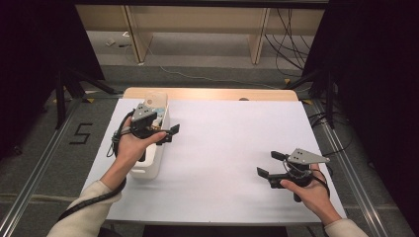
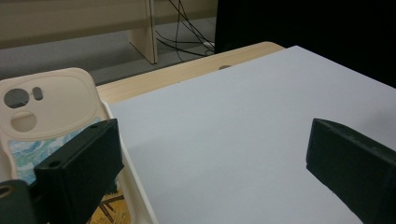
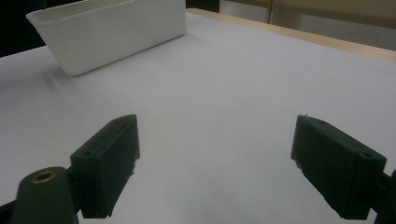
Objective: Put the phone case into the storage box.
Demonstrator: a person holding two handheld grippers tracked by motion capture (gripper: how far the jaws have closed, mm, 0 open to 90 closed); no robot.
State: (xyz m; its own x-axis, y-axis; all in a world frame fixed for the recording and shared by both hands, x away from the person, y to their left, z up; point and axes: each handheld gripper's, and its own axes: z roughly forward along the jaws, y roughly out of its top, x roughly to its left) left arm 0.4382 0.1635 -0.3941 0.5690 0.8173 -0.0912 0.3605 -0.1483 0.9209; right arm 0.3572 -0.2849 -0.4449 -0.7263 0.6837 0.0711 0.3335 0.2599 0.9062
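At about five o'clock on the white surface (image 1: 227, 148), nearest the person, the right tongs (image 1: 269, 164) rest low in the right hand (image 1: 309, 190), jaws spread wide apart with nothing between them; the right gripper view shows bare sheet in the gap of the right tongs (image 3: 215, 163). Well apart, at about nine o'clock, the left hand (image 1: 129, 145) holds the left tongs (image 1: 170, 134) over a long white bin (image 1: 150, 168) that stands along the left edge of the surface. Those jaws are also parted and hold nothing; in the left gripper view one jaw of the left tongs (image 2: 205, 168) hangs over the bin's rim (image 2: 135, 186), the other over the open sheet. Inside the bin, at its far end, a cream phone case (image 2: 51, 105) leans upright, with camera cut-outs and a painted blue swirling print lower down; no lettering can be read on it. Farther off, at ten o'clock on the floor, black tape forms the number "5" (image 1: 81, 133).
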